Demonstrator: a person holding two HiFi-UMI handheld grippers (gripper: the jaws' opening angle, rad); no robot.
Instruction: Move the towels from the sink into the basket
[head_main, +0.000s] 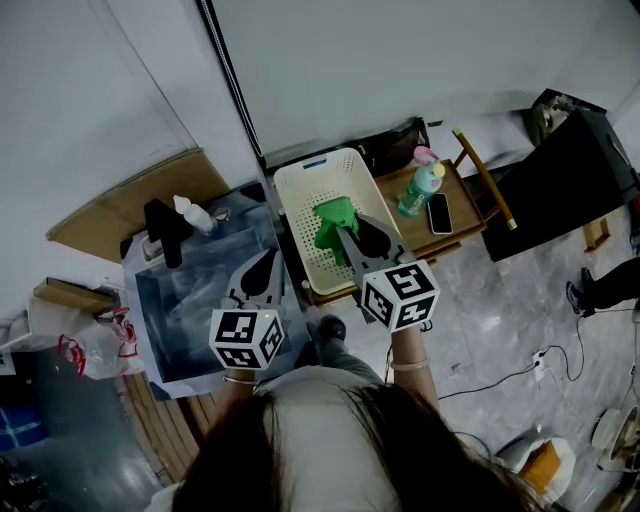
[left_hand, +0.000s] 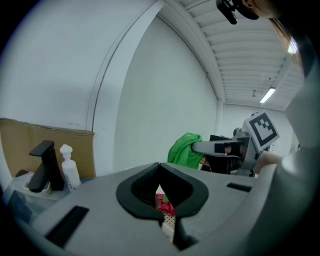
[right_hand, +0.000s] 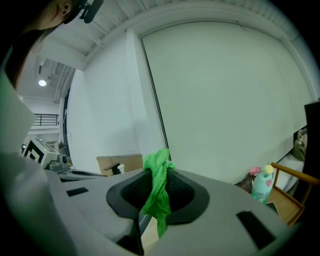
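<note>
A towel (right_hand: 159, 192) hangs between the fingers (head_main: 372, 238) of the right gripper (head_main: 345, 232), above the basket (head_main: 300, 215). Left of them, the left gripper (head_main: 268, 258) is over the right edge of the sink (head_main: 190, 300). Beyond its fingers (head_main: 258, 272) stand a tap (head_main: 165, 235) and a soap bottle (head_main: 193, 213). Right of the basket, a table (head_main: 462, 212) carries a drink bottle (head_main: 422, 188) and a phone (head_main: 439, 212).

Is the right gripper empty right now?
No, the right gripper is shut on the green towel, which hangs down between its jaws.
</note>
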